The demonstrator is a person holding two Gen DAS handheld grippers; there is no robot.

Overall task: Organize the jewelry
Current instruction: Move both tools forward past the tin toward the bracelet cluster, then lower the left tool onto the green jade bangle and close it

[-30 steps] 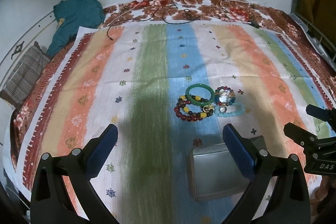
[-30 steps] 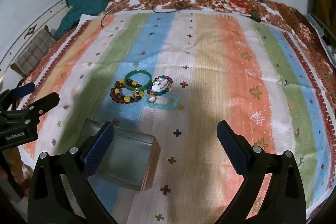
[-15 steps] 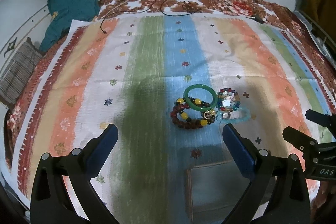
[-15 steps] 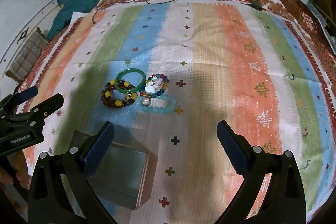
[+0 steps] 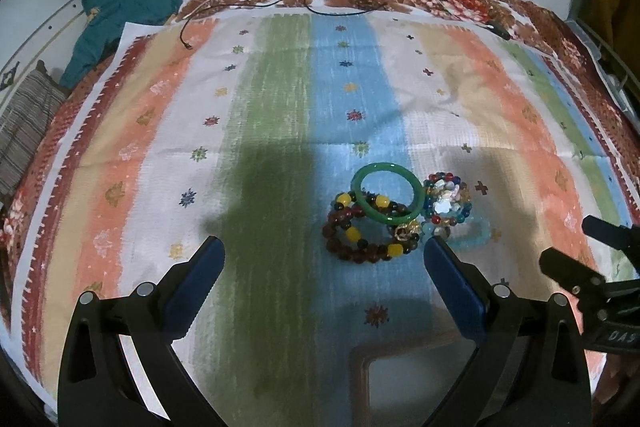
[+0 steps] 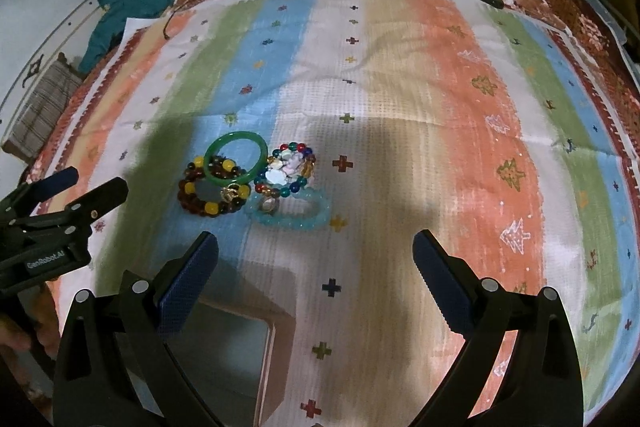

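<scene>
We hold the left gripper [image 5: 320, 259] with its two blue-padded fingers [image 5: 196, 279] spread wide apart and nothing between them. The right gripper [image 6: 316, 255] is also wide open and empty, and it sits beside the left one, both pointing forward and a little downward.

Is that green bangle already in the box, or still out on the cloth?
Out. The green bangle lies on the striped cloth, overlapping the beaded bracelets; the box sits apart, nearer the cameras.

The bed cloth [image 6: 440, 75] runs in orange, green, blue, white and tan stripes with small crosses. A plain green bangle [image 6: 236, 163] overlaps a dark-red-and-yellow beaded bracelet [image 6: 212, 197]; the pale bracelet [image 6: 296, 217] is aqua.
</scene>
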